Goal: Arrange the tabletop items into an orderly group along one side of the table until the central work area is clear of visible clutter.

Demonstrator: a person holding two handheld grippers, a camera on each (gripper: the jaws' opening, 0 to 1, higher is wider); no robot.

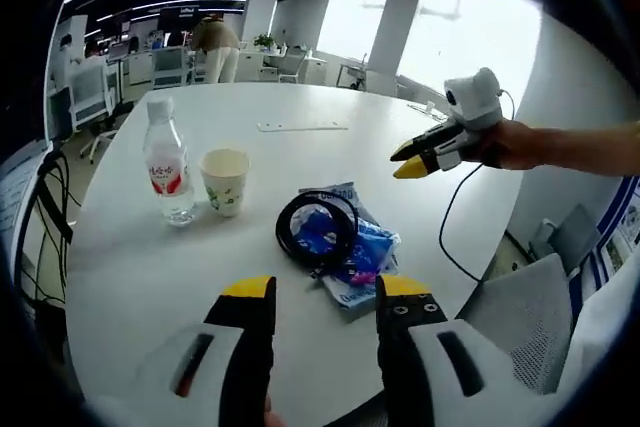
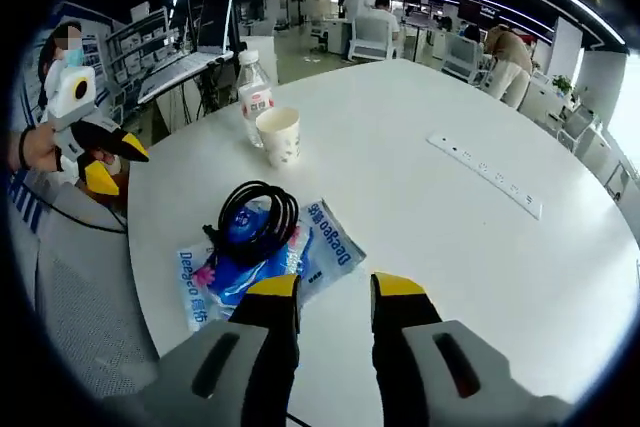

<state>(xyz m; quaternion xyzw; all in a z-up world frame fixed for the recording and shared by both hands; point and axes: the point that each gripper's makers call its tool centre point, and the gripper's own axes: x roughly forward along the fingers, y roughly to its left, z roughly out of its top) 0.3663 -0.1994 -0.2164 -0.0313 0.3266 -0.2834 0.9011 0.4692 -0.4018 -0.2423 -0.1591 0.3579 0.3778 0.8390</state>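
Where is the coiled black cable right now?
The black cable lies coiled on the blue packet, just ahead of the left gripper, right of the paper cup.

A big round white desk carries everything. A clear water bottle with a white cap and a red label stands upright on it. Just beside the bottle stands a paper cup, open at the top. Nearer the edge lies a flat blue plastic packet with writing on it. A coiled black cable rests on top of that packet. Well apart from these, a long white power strip lies flat farther across the desk. The desk top between these things is bare and white.
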